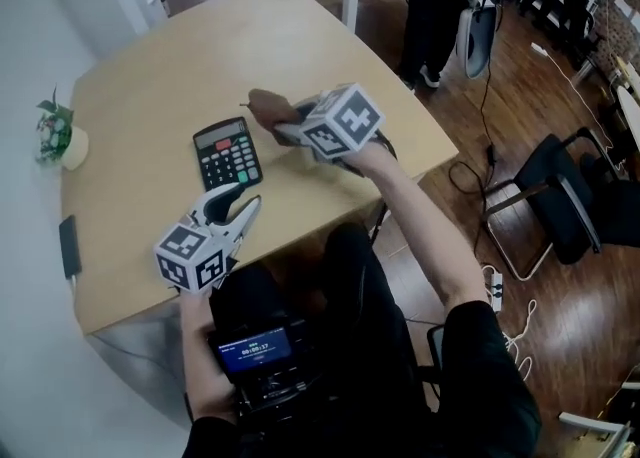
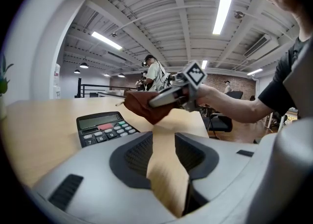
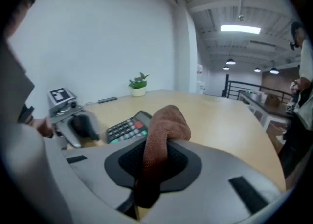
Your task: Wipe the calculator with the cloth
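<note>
Brown cloth (image 1: 268,106), calculator (image 1: 227,152), keys (image 2: 100,138) 7-8-9

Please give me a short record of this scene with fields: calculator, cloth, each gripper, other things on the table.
calculator: flat on the wooden table, keys up
cloth: brown, off the table, beside the calculator's far right corner
right gripper: shut on the cloth
left gripper: open, empty, by the calculator's near edge
other: small potted plant at the left edge
</note>
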`<action>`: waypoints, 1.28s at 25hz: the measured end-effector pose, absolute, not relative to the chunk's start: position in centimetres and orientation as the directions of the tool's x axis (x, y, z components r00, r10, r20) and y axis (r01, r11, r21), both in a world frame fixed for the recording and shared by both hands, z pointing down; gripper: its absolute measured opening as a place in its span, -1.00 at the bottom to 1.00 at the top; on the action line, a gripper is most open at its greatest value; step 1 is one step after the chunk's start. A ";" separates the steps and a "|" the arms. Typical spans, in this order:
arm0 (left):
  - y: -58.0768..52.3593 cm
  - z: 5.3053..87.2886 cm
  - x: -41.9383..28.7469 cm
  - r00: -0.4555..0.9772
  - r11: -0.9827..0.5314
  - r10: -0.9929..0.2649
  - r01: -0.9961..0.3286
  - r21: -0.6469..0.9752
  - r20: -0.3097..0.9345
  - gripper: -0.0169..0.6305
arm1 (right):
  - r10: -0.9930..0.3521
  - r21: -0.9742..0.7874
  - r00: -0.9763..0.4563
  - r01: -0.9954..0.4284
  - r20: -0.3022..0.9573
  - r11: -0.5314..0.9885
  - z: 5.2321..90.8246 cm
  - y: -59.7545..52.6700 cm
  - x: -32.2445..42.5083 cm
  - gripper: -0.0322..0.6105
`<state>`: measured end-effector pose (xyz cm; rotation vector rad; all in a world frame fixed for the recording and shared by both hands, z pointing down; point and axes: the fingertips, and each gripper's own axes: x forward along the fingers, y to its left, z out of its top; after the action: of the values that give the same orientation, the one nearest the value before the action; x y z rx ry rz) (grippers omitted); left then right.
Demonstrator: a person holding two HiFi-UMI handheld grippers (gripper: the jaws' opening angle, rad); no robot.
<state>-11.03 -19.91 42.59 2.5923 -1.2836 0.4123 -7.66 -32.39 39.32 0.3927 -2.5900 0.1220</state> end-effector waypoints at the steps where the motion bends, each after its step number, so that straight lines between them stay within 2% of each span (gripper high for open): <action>1: -19.9 42.6 -11.1 0.579 -0.593 -0.741 -0.802 0.073 0.341 -0.49 | -0.293 0.017 -0.817 -0.328 0.497 0.944 39.2 -34.5 -8.9 -0.71; 3: -19.8 42.5 -11.1 0.579 -0.589 -0.744 -0.804 0.081 0.334 -0.49 | -0.290 0.049 -0.812 -0.308 0.507 0.950 39.8 -37.2 -11.8 -0.71; 7: -19.5 42.6 -10.5 0.616 -0.626 -0.718 -0.775 0.087 0.323 -0.49 | -0.109 0.020 -0.823 -0.118 0.557 0.993 42.0 -37.4 -16.0 -0.71; 10: -19.3 42.5 -10.3 0.649 -0.666 -0.685 -0.742 0.079 0.331 -0.48 | 0.007 -0.044 -0.797 -0.024 0.604 0.999 42.3 -36.2 -15.7 -0.74; 15: -19.2 42.5 -11.9 0.645 -0.659 -0.688 -0.747 0.085 0.332 -0.45 | 0.108 -0.086 -0.746 0.068 0.657 0.994 42.7 -33.5 -14.0 -0.74; 18: -18.8 42.3 -13.7 0.627 -0.635 -0.708 -0.766 0.097 0.325 -0.44 | 0.111 -0.120 -0.751 0.043 0.651 0.992 42.7 -31.9 -12.8 -0.74; 24: -18.9 41.9 -18.8 0.582 -0.575 -0.751 -0.809 0.123 0.313 -0.42 | 0.048 -0.251 -0.819 -0.119 0.572 0.961 42.9 -27.1 -11.2 -0.73; 26: -19.0 41.7 -21.1 0.558 -0.542 -0.774 -0.828 0.142 0.299 -0.42 | 0.038 -0.270 -0.834 -0.135 0.550 0.953 43.1 -25.0 -11.2 -0.73; 29: -17.4 39.9 -22.9 0.544 -0.502 -0.815 -0.835 0.224 0.201 -0.44 | 0.009 -0.224 -0.835 -0.137 0.550 0.965 43.1 -23.8 -10.7 -0.73; 32: -14.4 36.7 -19.3 0.641 -0.599 -0.767 -0.731 0.326 0.029 -0.55 | -0.072 -0.162 -0.855 -0.179 0.514 0.970 41.5 -26.2 -10.1 -0.73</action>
<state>-19.28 -14.38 36.73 2.5550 -1.2017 -0.1630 -10.11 -26.20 41.45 0.1775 -2.5922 0.2781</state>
